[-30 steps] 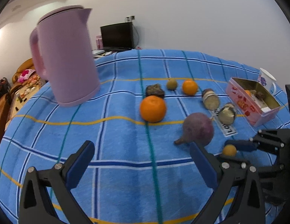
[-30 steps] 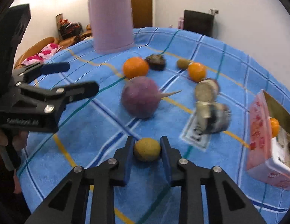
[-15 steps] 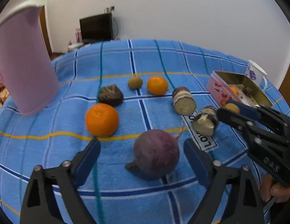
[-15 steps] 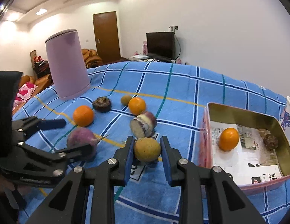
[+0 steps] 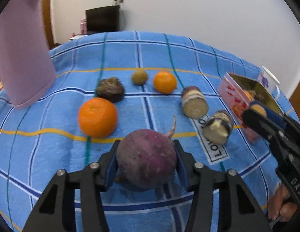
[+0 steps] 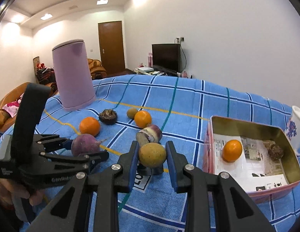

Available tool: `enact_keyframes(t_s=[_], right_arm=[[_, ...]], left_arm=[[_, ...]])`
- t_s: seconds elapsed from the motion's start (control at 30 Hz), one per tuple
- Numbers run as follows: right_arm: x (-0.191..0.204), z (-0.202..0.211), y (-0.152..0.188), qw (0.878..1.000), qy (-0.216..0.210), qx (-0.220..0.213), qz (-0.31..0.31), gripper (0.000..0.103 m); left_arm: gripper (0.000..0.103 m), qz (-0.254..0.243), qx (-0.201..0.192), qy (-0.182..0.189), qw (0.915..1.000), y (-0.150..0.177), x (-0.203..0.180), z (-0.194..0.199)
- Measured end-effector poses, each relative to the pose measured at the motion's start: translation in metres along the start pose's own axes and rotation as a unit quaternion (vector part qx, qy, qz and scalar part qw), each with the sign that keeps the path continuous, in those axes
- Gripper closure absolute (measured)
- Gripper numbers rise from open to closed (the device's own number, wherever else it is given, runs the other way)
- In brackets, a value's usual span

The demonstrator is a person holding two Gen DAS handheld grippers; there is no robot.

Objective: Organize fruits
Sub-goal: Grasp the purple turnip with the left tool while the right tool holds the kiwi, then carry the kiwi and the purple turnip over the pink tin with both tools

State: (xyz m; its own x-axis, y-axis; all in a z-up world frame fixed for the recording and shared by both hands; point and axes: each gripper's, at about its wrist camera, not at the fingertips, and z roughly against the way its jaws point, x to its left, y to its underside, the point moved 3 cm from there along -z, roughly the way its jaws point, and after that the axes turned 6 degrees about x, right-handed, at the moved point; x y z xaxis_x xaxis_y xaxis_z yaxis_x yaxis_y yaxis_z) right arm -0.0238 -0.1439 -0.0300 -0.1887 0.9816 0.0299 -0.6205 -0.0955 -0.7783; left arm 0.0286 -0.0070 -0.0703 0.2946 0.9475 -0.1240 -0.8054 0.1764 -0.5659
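While closing, left jaws flank the purple turnip (image 5: pixel 147 157).

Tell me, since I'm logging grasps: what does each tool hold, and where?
Right tool: yellow-brown fruit, pinched at its sides. Left tool, just closing: purple root, flanked at its sides.

1. Cloth (image 5: pixel 53 154): woven fabric, matt, blue plaid.
2. Tin (image 6: pixel 285 141): metal, glossy gold interior wall; printed paper lining the floor.
3. Kettle (image 6: pixel 72 73): smooth matt pink plastic.
4. Purple root (image 5: pixel 146 158): rough, dull skin.
5. Oranges (image 5: pixel 97 117): glossy, finely dimpled peel.
6. Left gripper (image 5: pixel 146 160): matt black plastic, blue pads, bright metal screws.
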Motion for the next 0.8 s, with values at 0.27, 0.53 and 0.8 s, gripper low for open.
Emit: enact_keyframes(t_s=[0.27, 0.53, 0.8], right_arm=[[0.001, 0.004, -0.001, 1.0, -0.001, -0.016, 0.004, 0.073], [0.011, 0.012, 0.0, 0.999, 0.002, -0.042, 0.028, 0.073], [0.008, 0.019, -0.001, 0.998, -0.002, -0.067, 0.022, 0.073]], left_arm=[[0.049, 0.054, -0.045, -0.032, 0.997, 0.005, 0.025, 0.019], [0.049, 0.034, -0.111, -0.073, 0.9905, 0.006, 0.012, 0.042], [0.049, 0.032, -0.183, -0.073, 0.9798, -0.007, 0.002, 0.065]])
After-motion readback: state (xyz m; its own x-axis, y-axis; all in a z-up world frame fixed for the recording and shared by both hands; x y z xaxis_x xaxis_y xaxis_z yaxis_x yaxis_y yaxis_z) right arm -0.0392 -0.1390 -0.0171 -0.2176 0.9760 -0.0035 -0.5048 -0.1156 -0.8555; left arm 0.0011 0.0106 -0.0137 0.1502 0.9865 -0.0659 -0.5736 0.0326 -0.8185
